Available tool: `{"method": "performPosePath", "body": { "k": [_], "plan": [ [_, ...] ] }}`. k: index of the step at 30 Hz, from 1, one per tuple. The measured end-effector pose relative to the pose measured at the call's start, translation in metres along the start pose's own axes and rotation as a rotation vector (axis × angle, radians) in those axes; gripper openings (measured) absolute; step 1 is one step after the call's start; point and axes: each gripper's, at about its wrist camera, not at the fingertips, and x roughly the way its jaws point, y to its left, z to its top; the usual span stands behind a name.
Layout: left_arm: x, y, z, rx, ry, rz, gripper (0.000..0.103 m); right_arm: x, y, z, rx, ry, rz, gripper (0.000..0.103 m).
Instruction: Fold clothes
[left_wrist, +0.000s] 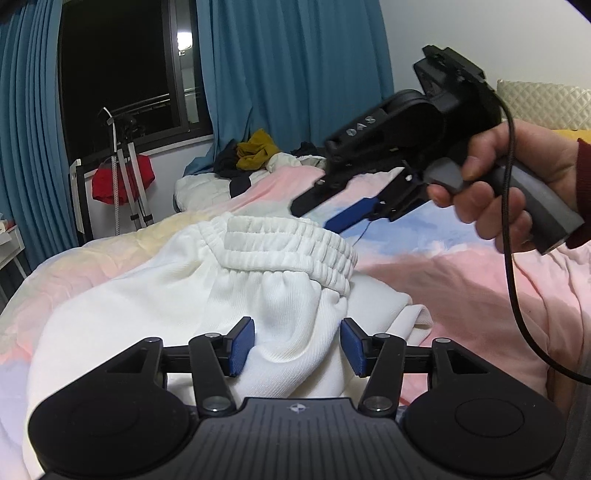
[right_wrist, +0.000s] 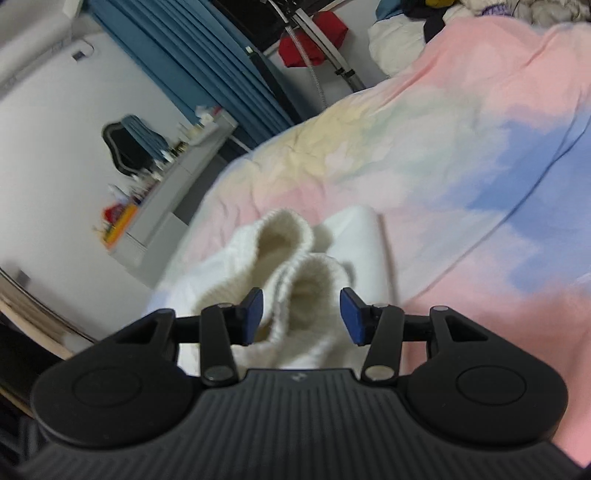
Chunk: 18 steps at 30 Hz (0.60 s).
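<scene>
1. The room is a bedroom with blue curtains and a dark window; the working surface is a bed with a pastel duvet in pink, blue and yellow.
2. White trousers lie on the duvet. In the left wrist view their elastic waistband is at the far end, toward the curtains, and the cloth runs from it down to the camera, so the long axis goes away from the camera.
3. The left gripper is released, its jaws wide apart, with a raised fold of the trousers between them; whether the pads touch the cloth I cannot tell.
4. The right gripper, held by a hand, hovers beyond the waistband; in its own view its jaws stand apart around two ribbed cuffs.
5. The right wrist view is blurred, and the gripper bodies hide the near part of the trousers.
6. A pile of clothes lies far behind the waistband.
</scene>
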Motion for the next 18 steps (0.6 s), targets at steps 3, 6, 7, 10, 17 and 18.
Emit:
{"method": "performPosePath", "body": {
  "k": [3, 6, 7, 10, 17, 18],
  "plan": [
    [0.001, -0.002, -0.002, 0.009, -0.001, 0.006, 0.055, 0.017, 0.001, 0.001, 0.047, 0.012, 0.052, 0.05],
    [0.002, -0.003, -0.003, 0.018, 0.003, 0.016, 0.055, 0.038, 0.002, 0.005, 0.063, 0.026, 0.045, 0.05],
    [0.003, -0.004, -0.004, 0.024, 0.005, 0.02, 0.055, 0.046, 0.002, 0.007, 0.066, 0.029, 0.031, 0.05],
    [0.006, -0.007, -0.007, 0.051, 0.01, 0.036, 0.055, 0.066, -0.006, 0.011, 0.119, 0.024, 0.022, 0.05],
    [0.011, -0.01, -0.012, 0.062, 0.001, 0.05, 0.029, 0.076, 0.019, 0.005, -0.02, -0.01, -0.028, 0.02],
    [0.011, -0.009, -0.01, 0.052, -0.01, 0.048, 0.022, 0.071, 0.024, 0.008, -0.029, -0.035, -0.018, 0.019]
  ]
}}
